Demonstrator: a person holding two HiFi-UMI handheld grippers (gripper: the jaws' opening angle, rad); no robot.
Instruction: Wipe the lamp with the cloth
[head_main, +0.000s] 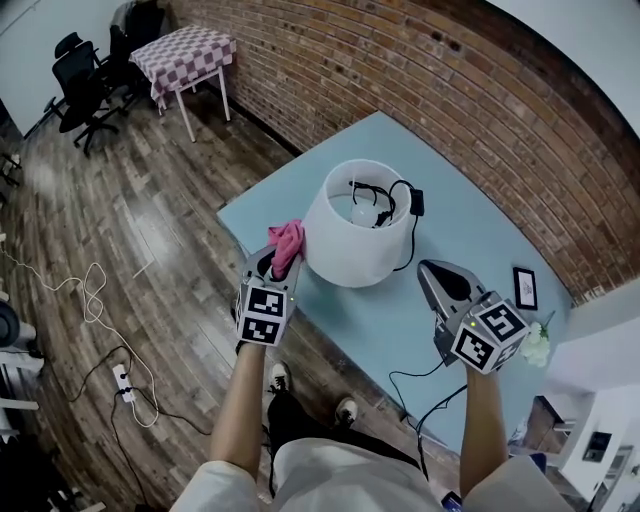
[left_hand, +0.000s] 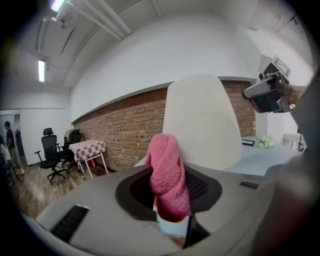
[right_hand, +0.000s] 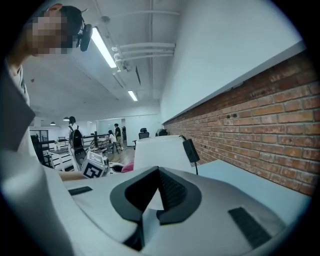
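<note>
Left gripper (head_main: 272, 263) clamps pink cloth (head_main: 288, 243) just beside white lampshade (head_main: 340, 250). Right gripper (head_main: 432, 270) jaws together, empty, near black power adapter (head_main: 416, 202).

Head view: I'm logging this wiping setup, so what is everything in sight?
Lamp: one, white shade, on the table.
Cloth: one, pink, in the left tool, beside the shade.
Table: one, pale blue, against the brick wall.
Cord: one, black, hanging over the shade's rim.
Picture frame: one, black, at the table's right end.
Flowers: one bunch, white, near the frame.
Chequered table: one, pink and white, far left.
Office chairs: a few, black, beside it.
Left tool: grey, shut on the cloth.
Right tool: grey, shut, empty.
</note>
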